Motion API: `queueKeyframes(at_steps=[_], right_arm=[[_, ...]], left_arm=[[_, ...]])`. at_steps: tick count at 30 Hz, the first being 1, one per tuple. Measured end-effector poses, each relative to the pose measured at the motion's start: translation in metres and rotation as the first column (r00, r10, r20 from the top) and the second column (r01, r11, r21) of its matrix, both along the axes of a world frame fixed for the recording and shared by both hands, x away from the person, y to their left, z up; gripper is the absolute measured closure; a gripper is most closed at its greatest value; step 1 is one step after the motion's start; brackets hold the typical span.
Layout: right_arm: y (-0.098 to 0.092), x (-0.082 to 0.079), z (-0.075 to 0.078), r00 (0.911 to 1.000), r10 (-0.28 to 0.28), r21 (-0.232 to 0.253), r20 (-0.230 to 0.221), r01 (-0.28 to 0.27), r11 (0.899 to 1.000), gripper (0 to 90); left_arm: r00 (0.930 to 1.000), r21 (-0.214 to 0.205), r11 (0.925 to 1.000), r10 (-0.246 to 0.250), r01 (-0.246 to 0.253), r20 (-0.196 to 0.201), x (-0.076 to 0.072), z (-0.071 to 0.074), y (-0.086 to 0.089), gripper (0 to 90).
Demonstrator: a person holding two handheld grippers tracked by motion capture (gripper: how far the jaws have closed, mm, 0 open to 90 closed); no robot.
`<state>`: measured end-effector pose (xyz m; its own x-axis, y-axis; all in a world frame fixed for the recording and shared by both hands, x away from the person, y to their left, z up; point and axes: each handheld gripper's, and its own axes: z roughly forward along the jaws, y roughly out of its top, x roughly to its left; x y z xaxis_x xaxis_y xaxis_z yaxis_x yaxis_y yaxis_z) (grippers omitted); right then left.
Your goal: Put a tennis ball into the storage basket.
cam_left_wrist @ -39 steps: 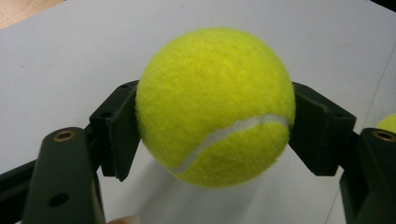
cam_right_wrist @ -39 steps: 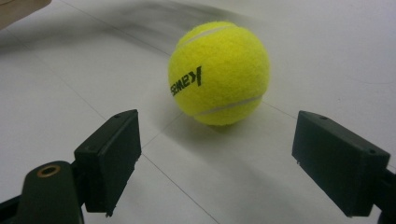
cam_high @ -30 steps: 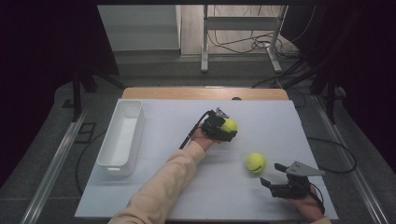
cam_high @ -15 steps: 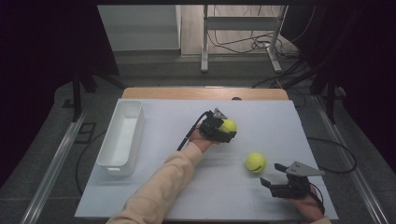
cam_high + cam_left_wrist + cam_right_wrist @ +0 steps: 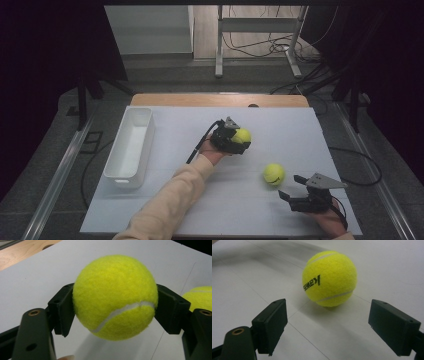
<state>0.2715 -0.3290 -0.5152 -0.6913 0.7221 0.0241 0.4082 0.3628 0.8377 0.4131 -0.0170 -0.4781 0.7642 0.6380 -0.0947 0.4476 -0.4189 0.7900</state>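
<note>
Near the middle of the table, a fuzzy yellow-green felt tennis ball with a curved white seam (image 5: 115,297) is pinched between the flat black pads of the left gripper (image 5: 234,140) and is lifted off the surface, its shadow cast beneath it. A second round yellow-green tennis ball with dark printed lettering (image 5: 329,278) is seen resting on the table, just ahead of the right gripper (image 5: 328,326), whose blocky black jaws are spread wide and touch nothing. A long white rectangular plastic bin (image 5: 131,143) is set well apart at the left. The table is covered by a smooth matte white sheet (image 5: 280,125), with a strip of pale wood (image 5: 220,100) exposed at its far edge. Dark surroundings and loose floor cables (image 5: 260,47) are seen beyond.
</note>
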Motion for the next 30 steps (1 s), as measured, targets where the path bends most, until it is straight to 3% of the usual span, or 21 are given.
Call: queueKeyframes(at_steps=[30], right_arm=[[0.0,0.0,0.0,1.0,-0.003,-0.007,0.0,0.003,1.0,16.1]], left_arm=[[0.9998,-0.031,0.9994,0.013,-0.012,0.016,-0.011,0.008,0.016,26.4]])
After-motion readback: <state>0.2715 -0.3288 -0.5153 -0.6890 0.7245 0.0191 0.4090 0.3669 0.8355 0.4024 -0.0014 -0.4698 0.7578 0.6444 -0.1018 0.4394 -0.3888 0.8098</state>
